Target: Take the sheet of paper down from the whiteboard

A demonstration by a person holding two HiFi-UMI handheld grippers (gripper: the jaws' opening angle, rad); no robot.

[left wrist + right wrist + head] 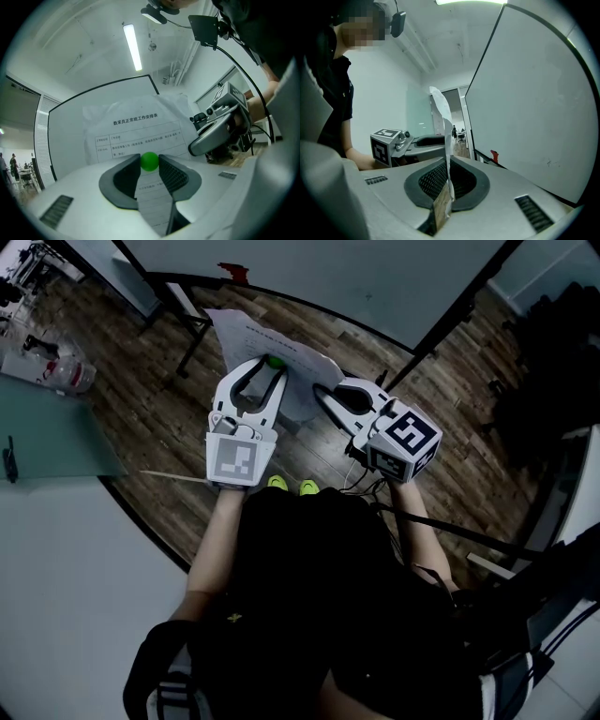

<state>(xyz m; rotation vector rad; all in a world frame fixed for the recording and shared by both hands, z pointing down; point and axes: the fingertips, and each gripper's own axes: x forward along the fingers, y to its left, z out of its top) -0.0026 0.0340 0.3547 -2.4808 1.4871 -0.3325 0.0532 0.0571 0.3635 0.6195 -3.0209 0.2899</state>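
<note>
Looks past the peel and into the carry-off: holding the paper [136,129] in the air just off the whiteboard [534,103], pinched edge-on between the nearly closed jaws of the right gripper [449,163], and clamping a green ball [150,161], likely the magnet, in the wide-set jaws of the left gripper [265,369]. Calls next for drawing both grippers back together, firm on the pinch so as not to tear the creased sheet, then somewhere to set it. Standing on a dark plank floor [159,409], in a pale room under a strip light [132,47].
</note>
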